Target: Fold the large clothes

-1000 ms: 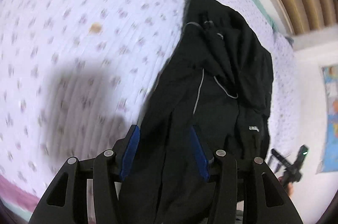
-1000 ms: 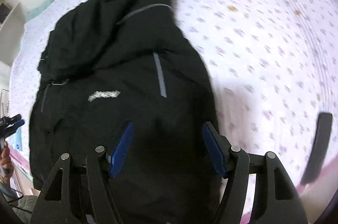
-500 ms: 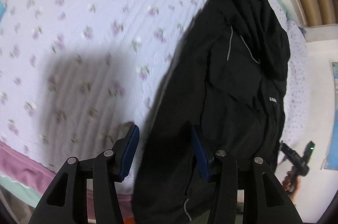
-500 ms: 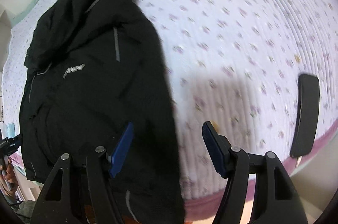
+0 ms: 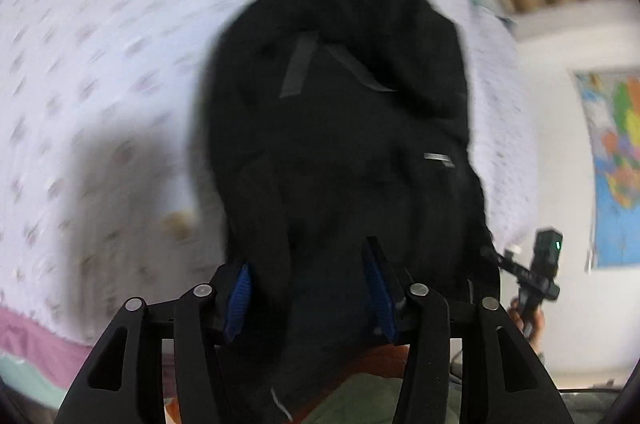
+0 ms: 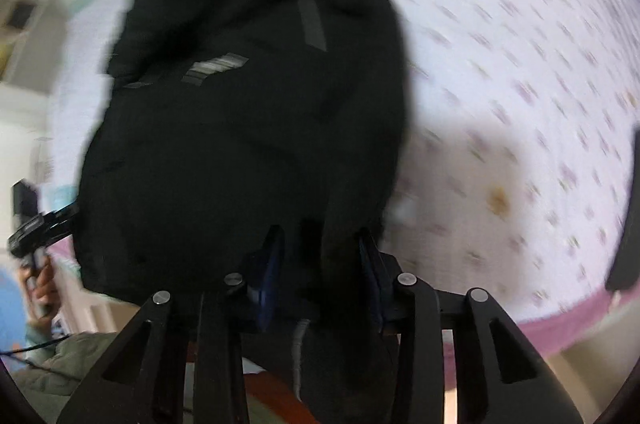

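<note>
A large black jacket [image 5: 340, 127] with grey reflective strips lies lengthwise on the floral bedspread, hood end far away; it also shows in the right wrist view [image 6: 248, 111]. My left gripper [image 5: 306, 278] is open, its blue pads astride the jacket's near hem on the left side. My right gripper [image 6: 320, 264] is narrower, its jaws closing around a bunch of the hem fabric on the right side. The near hem hangs over the bed's edge. Both views are motion-blurred.
The white bedspread [image 5: 100, 71] with small purple flowers spreads to both sides, with a pink border [image 6: 560, 312] at the near edge. A dark flat object [image 6: 628, 216] lies at the right. A wall map [image 5: 616, 159] hangs at the right. The other gripper [image 5: 536, 272] shows.
Both grippers swung back over the jacket's near hem and moved closer to it. The right jaws have narrowed around the fabric; the left stays open.
</note>
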`<state>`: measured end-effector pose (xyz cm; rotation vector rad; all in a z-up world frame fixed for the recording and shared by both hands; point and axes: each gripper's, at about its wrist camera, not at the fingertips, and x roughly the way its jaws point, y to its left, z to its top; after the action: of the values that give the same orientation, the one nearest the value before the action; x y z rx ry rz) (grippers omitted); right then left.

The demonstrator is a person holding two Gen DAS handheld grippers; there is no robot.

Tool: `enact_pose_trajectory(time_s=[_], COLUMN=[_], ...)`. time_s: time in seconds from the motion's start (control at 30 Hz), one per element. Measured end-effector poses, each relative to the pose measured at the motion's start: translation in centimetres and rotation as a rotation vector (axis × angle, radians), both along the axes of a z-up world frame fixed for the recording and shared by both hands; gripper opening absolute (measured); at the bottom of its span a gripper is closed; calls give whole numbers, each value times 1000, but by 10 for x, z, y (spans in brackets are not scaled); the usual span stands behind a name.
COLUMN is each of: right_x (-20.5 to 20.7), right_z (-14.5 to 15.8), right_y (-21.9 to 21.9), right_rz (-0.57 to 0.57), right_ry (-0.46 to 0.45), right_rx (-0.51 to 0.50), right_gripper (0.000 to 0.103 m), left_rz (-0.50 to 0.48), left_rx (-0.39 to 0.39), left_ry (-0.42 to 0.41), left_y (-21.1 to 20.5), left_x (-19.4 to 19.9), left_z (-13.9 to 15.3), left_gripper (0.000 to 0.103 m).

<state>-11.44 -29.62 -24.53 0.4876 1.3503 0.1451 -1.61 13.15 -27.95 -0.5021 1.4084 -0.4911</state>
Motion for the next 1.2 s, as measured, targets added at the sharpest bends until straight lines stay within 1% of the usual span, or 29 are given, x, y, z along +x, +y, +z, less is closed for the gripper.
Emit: enact_pose_trajectory(time_s=[0.07,0.1,0.17,0.2,0.27,0.3,0.4,0.43,0.5,0.53,0.57,0.63,0.67,0.7,0.73,0.77,0.8,0.87,0.9,0.97,1.0,1.03,1.13,1.2], right_x=[6,9,13,10,11,7,-6,-14,-28,-36,-42,-52,-55,-56,-56,-53,-51,-39,-33,-19,-11,-1,24,36], right_z=[5,3,-6,-10,-16,-18,-24,-27,-31,-34,-35,-35,-32,-26,-21,-12,-7,13,20,37,45,53,70,79], right_y=[3,4,5,3,6,7,6,5,1,-2,-7,-11,-10,-9,-7,-5,-3,2,2,-1,-2,-3,-4,-13], right_rz=[16,27,45,45,37,21,-8,-6,2,6,4,-22,-31,-41,-49,-60,-61,-42,-37,-27,-22,-16,-25,-46], right_ry=[-25,-19,11,20,31,41,90,112,160,184,200,208,198,170,150,123,105,53,38,-5,-26,-46,-96,-134], right_rx=[56,57,53,50,33,20,-18,-45,-94,-106,-99,-45,-34,-37,-29,-8,-4,-16,-13,15,30,34,61,88], right_gripper=[41,41,41,41,41,43,46,46,46,46,47,47,43,32,18,15,14,14,14,14,14,14,14,14], left_rz=[-10,-4,30,29,15,11,2,2,-2,-5,-11,-26,-36,-41,-43,-42,-39,-12,24,70,97,119,242,291], left_rx=[-5,-7,-19,-8,43,79,137,144,135,133,135,163,161,156,143,133,119,75,24,-49,-81,-100,-151,-180], left_ry=[-27,-25,11,27,43,66,114,130,186,194,198,170,145,124,109,82,59,38,23,0,-24,-42,-88,-109], left_y=[-15,-18,-21,-19,-12,-8,7,11,24,24,23,15,11,12,10,9,9,8,12,18,24,29,57,63], left_x=[3,4,0,-5,-12,-19,-39,-45,-58,-61,-66,-67,-66,-63,-58,-55,-50,-40,-32,-20,-14,-11,-2,1], left_z=[5,2,-14,-21,-28,-32,-36,-39,-53,-56,-59,-57,-53,-49,-43,-35,-27,-11,0,14,22,28,47,51], left_gripper=[56,56,56,56,56,56,56,56,56,56,56,56,40,11,10,10,11,11,11,11,11,11,11,11])
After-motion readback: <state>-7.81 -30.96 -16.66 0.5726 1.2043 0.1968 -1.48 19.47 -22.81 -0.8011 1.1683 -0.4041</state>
